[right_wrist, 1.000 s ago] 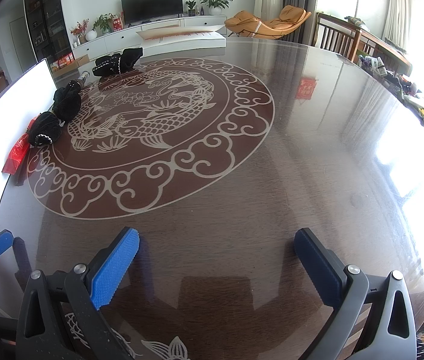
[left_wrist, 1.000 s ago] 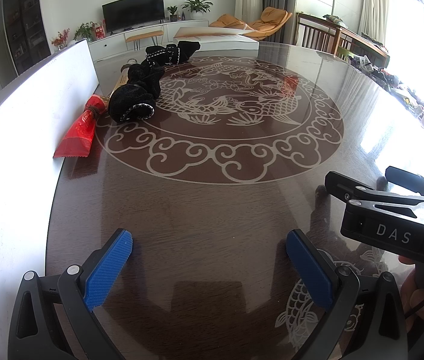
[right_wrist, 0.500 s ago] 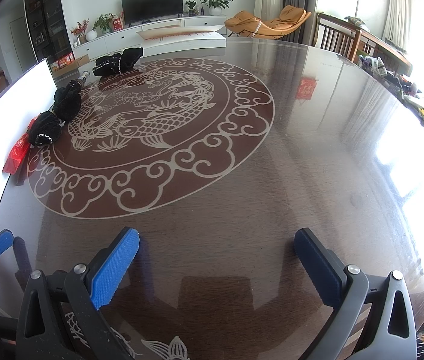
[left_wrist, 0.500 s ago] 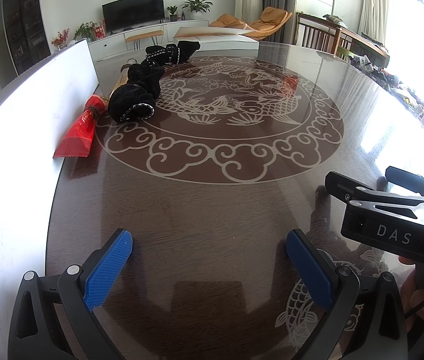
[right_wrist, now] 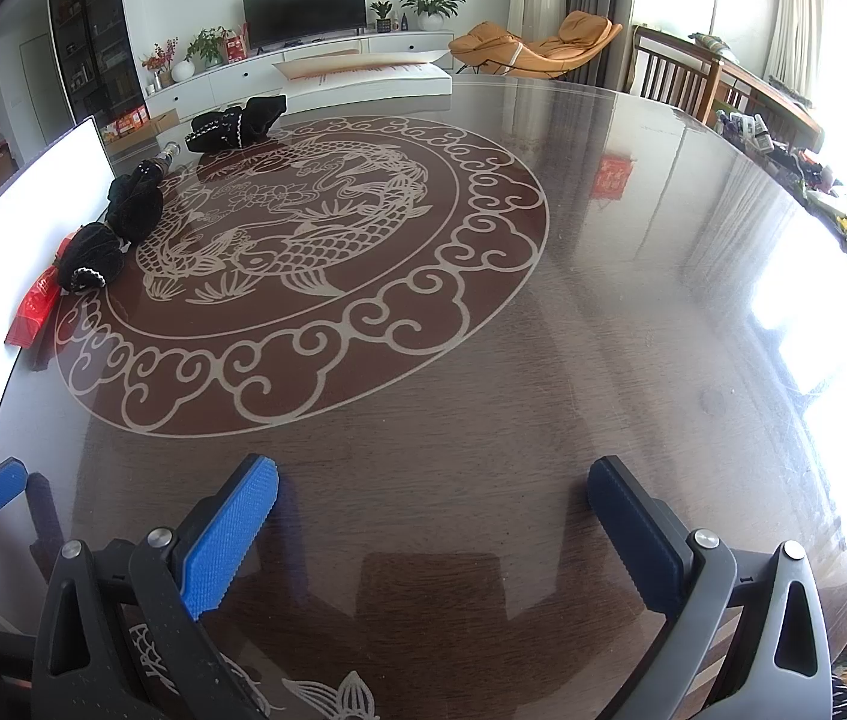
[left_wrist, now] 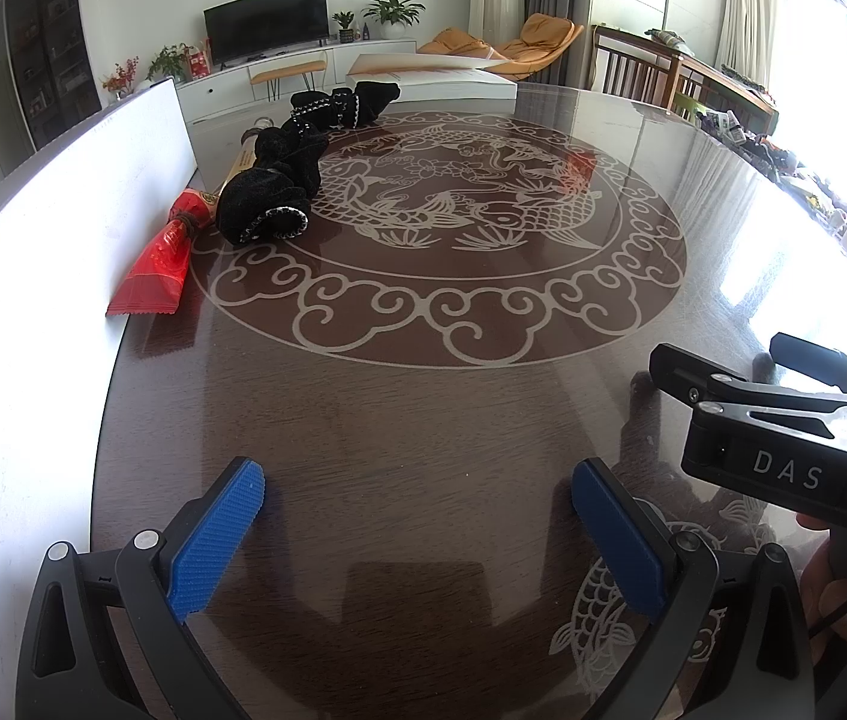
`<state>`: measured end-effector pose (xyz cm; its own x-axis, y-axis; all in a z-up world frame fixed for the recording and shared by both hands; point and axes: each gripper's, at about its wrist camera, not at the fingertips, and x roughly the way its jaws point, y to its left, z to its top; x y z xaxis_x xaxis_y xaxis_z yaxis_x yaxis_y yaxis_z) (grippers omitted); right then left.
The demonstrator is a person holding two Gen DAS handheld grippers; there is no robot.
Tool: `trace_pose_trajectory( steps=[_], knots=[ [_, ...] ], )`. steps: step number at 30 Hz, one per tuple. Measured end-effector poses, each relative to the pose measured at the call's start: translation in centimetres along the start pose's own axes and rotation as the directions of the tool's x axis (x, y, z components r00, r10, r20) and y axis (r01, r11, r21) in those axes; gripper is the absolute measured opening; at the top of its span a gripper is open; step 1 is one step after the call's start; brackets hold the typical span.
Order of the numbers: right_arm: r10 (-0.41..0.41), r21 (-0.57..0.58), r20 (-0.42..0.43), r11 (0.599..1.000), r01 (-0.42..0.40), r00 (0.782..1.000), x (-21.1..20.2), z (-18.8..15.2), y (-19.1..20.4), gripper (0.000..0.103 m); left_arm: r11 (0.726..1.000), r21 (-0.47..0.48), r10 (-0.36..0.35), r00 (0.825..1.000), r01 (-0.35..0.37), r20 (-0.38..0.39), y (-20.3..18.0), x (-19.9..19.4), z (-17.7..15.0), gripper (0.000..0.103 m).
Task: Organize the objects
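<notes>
Nothing has moved. The left claw (left_wrist: 417,531) and right claw (right_wrist: 432,525) both stay wide apart, empty, above the bench (left_wrist: 423,408), far from the black socks (left_wrist: 270,204).

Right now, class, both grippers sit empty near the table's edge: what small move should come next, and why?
Probably reach the left gripper forward-left toward the nearest black sock bundle. Both grippers are open and empty, and everything to organize lies far across the table, nearer the left gripper.
</notes>
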<state>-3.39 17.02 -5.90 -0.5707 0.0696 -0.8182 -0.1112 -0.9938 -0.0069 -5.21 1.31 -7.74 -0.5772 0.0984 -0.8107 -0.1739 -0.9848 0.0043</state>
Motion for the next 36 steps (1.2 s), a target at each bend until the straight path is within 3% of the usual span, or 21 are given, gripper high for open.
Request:
trace_pose_trajectory(
  steps=[24,28,36],
  knots=[
    [0.0,0.0,0.0,1.0,0.0,1.0,0.0,0.0,0.0,0.103,1.0,0.001,-0.001,1.0,0.001,-0.001,0.0,0.0,0.0,0.103],
    [0.0,0.0,0.0,1.0,0.0,1.0,0.0,0.0,0.0,0.103,1.0,0.014,-0.021,0.999,0.022,-0.044,0.1,0.0,0.5,0.103],
    [0.0,0.0,0.0,1.0,0.0,1.0,0.0,0.0,0.0,0.103,0.998,-0.041,-0.044,0.997,0.046,0.059,1.1,-2.8,4.6,0.103]
  ],
)
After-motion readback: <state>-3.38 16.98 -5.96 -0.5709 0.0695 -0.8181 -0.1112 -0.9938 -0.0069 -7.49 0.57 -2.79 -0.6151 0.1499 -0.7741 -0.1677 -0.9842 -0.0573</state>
